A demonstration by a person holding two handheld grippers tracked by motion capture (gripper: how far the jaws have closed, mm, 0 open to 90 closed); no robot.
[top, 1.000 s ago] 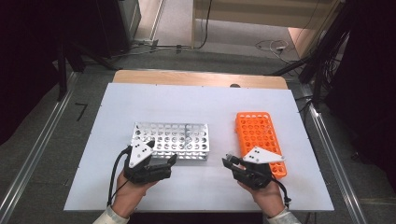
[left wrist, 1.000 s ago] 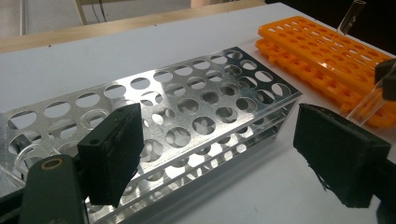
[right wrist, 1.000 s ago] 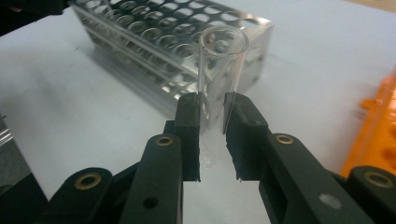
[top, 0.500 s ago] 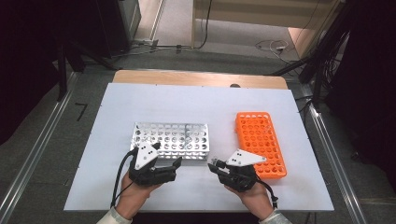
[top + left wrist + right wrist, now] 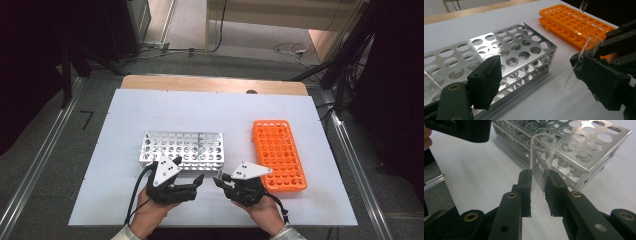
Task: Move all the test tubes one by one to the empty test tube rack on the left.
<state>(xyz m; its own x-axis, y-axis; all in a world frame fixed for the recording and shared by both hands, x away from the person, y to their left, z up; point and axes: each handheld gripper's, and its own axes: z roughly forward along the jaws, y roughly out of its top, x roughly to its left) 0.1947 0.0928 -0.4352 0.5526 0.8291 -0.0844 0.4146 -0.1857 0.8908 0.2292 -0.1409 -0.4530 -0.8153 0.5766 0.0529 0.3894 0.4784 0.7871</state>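
A clear glass test tube (image 5: 541, 167) is gripped upright between the jaws of the right gripper (image 5: 537, 195), low centre of the high view, just off the near right corner of the metal test tube rack (image 5: 182, 150) on the counter (image 5: 120, 115). The left gripper (image 5: 544, 82) is held beside it with jaws spread and empty. The pick-up is judged done; the tube is not yet seated in the metal rack or the orange test tube rack (image 5: 277, 152).
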